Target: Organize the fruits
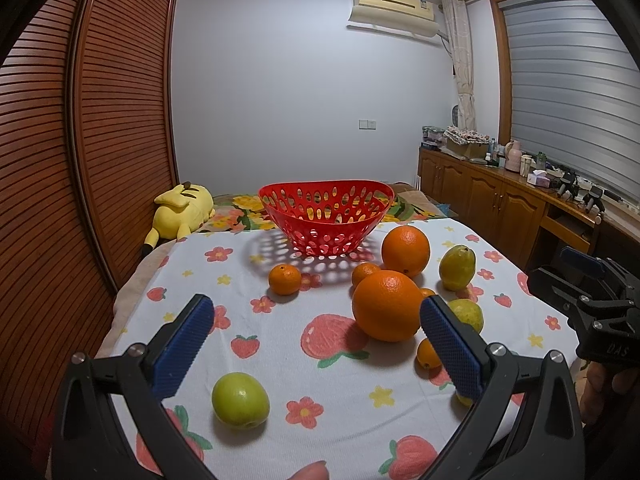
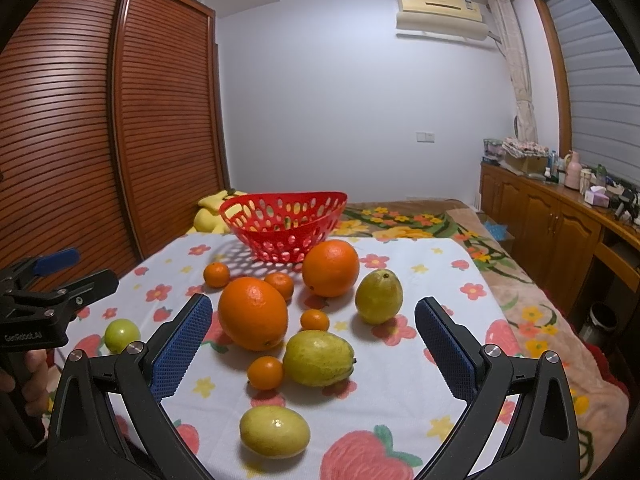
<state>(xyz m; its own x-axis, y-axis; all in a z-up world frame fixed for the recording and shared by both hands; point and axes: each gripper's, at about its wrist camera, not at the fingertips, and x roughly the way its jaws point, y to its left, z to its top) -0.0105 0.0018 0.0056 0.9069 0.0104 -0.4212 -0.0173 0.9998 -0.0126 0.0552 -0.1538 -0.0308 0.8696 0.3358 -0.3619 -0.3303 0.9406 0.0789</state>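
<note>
Lying between right gripper (image 2: 314,354) fingers (image 2: 182,354), pear (image 2: 319,358), fingers spread wide

Glossy red plastic basket (image 1: 325,216) on matt woven printed cloth (image 1: 272,336); slatted wooden wardrobe (image 1: 100,120).

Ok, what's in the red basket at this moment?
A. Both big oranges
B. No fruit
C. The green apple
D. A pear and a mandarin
B: the basket shows only bare wall through its holes, while the oranges, pears and apple all sit on the cloth.
</note>
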